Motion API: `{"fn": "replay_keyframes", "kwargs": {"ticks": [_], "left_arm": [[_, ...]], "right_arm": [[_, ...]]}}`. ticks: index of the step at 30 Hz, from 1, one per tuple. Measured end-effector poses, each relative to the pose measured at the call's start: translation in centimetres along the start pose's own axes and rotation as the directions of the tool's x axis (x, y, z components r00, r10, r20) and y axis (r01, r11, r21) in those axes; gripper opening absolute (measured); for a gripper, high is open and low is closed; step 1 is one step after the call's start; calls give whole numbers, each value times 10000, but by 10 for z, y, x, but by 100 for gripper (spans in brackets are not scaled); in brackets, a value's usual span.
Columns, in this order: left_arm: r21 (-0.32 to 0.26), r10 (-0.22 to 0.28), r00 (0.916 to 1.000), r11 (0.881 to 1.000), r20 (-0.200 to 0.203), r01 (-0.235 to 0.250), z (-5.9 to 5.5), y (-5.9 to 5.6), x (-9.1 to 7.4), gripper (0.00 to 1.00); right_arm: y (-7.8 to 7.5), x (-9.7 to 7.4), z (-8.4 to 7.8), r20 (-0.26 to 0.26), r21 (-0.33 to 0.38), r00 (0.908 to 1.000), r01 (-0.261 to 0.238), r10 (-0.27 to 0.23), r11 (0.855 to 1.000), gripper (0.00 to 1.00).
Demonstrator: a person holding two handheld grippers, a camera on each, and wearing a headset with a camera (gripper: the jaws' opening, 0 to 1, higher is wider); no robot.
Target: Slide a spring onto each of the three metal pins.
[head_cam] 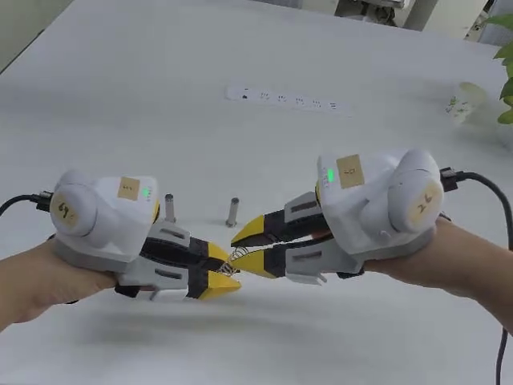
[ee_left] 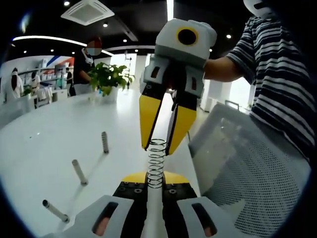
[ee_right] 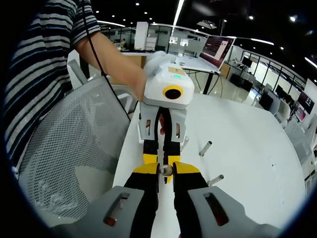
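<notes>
A small wire spring (head_cam: 233,259) (ee_left: 156,163) spans the gap between my two grippers, which face each other tip to tip above the white table (head_cam: 240,64). The left gripper (head_cam: 228,273) (ee_left: 155,181) is shut on one end of it. My right gripper (head_cam: 240,247) (ee_right: 166,171) pinches the other end (ee_right: 166,170) between its yellow tips. Two metal pins (head_cam: 169,207) (head_cam: 233,211) stand upright just behind the grippers. In the left gripper view, three pins (ee_left: 104,142) (ee_left: 79,171) (ee_left: 54,210) stand in a row to the left, all bare.
A white power strip (head_cam: 288,99) lies further back on the table. A plant (head_cam: 506,72) and a pale cup (head_cam: 467,100) sit at the far right. A mesh chair (ee_left: 247,163) stands by the table's near edge. A black cable (head_cam: 489,192) trails from the right gripper.
</notes>
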State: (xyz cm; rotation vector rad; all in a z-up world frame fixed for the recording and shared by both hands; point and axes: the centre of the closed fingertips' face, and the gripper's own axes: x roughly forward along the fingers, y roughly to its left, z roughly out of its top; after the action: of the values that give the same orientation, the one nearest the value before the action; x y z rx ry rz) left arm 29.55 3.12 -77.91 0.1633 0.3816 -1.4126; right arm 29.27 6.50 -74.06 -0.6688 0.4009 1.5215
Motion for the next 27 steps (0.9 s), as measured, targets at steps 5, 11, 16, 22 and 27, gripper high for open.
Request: {"fn": "replay_keyframes", "kwargs": {"ticks": [5,11,16,22,27], "left_arm": [[41,35,10000,10000,7,-35,1,0,0,2],[77,83,9999,9999,88,-84,3,2,1,2],[121,81,9999,9999,103,-82,6,1,1,2],[116,179,9998,9998,39,-179,4,3,-1,2],[96,251,9997,9996,-20,-251,3,3,0,2]], "right_arm": [[1,2,4,-32,-358,10000,47,-48,9993,8],[-1,3,7,-136,-700,9999,73,-82,9975,7],[-1,5,10,-157,-870,9999,56,-70,9962,7],[-1,6,11,-179,-937,9998,59,-76,9956,7],[-1,6,10,-299,-1039,9995,9,-41,9946,7]]}}
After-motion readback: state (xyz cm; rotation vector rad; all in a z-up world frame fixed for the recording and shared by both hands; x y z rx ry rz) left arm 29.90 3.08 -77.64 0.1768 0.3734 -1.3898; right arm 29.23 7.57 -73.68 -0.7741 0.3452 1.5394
